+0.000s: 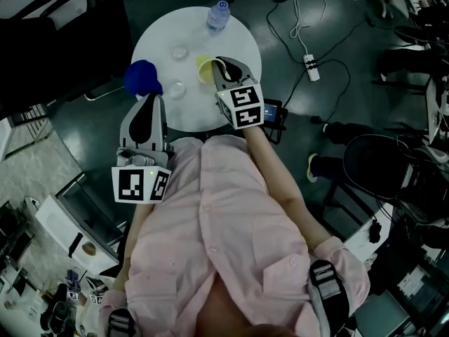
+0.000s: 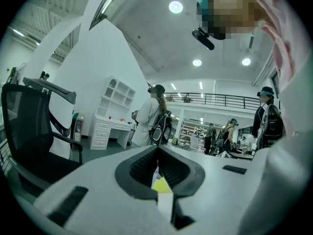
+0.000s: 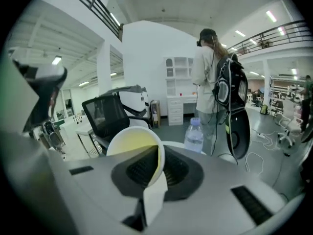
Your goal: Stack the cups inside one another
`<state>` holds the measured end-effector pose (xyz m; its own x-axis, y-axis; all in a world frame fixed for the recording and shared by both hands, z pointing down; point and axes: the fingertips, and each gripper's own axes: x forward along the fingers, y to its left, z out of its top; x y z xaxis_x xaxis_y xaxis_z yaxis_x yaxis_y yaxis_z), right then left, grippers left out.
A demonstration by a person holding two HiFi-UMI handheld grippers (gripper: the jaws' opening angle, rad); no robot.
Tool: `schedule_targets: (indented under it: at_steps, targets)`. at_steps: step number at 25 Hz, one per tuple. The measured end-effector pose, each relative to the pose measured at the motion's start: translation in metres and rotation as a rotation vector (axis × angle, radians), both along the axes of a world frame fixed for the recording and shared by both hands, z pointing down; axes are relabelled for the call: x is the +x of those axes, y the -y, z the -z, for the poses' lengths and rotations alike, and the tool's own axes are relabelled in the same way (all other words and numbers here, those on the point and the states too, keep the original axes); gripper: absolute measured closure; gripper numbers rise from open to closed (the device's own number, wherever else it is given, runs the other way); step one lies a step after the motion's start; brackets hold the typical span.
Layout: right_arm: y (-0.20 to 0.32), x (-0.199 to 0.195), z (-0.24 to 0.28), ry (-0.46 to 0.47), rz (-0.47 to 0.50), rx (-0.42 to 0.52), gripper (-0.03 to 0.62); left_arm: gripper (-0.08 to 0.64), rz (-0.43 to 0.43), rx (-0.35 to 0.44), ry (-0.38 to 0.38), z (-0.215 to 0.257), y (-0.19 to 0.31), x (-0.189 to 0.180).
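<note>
A pale yellow cup (image 1: 204, 67) is over the round white table (image 1: 158, 37), tipped on its side. My right gripper (image 1: 221, 63) is shut on the rim of the yellow cup (image 3: 133, 148), one jaw inside and one outside, seen closely in the right gripper (image 3: 159, 153) view. A blue cup (image 1: 143, 76) is at the table's left edge, just beyond the tips of my left gripper (image 1: 149, 98). In its own view the left gripper (image 2: 157, 151) has its jaws together; the blue cup does not show there, only a sliver of yellow low in the gap.
A water bottle (image 1: 219, 15) stands at the table's far side, also seen as a bottle (image 3: 194, 135) past the cup. Two small clear round things (image 1: 179, 50) lie on the tabletop. Black office chairs (image 2: 29, 131), floor cables (image 1: 309, 62) and people standing around surround the table.
</note>
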<state>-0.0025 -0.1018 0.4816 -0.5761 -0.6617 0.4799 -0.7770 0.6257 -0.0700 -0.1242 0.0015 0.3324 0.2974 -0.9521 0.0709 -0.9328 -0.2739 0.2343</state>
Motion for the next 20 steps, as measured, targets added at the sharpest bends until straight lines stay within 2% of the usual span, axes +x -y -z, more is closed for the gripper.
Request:
schedule_targets:
  at_steps: [7, 12, 15, 20]
  targets:
    - [-0.024, -0.018, 0.085, 0.137, 0.055, 0.138, 0.554, 0.541, 0.004, 0.002, 0.003, 0.001, -0.001, -0.003]
    - [-0.055, -0.02, 0.118, 0.164, 0.099, 0.195, 0.554, 0.541, 0.01, 0.001, 0.002, 0.0, -0.003, -0.004]
    - [-0.069, -0.023, 0.145, 0.196, 0.127, 0.266, 0.554, 0.541, 0.009, -0.001, 0.005, 0.0, -0.004, -0.004]
    - [-0.082, -0.012, 0.158, 0.163, 0.124, 0.318, 0.554, 0.541, 0.013, -0.003, 0.01, 0.0, -0.004, 0.0]
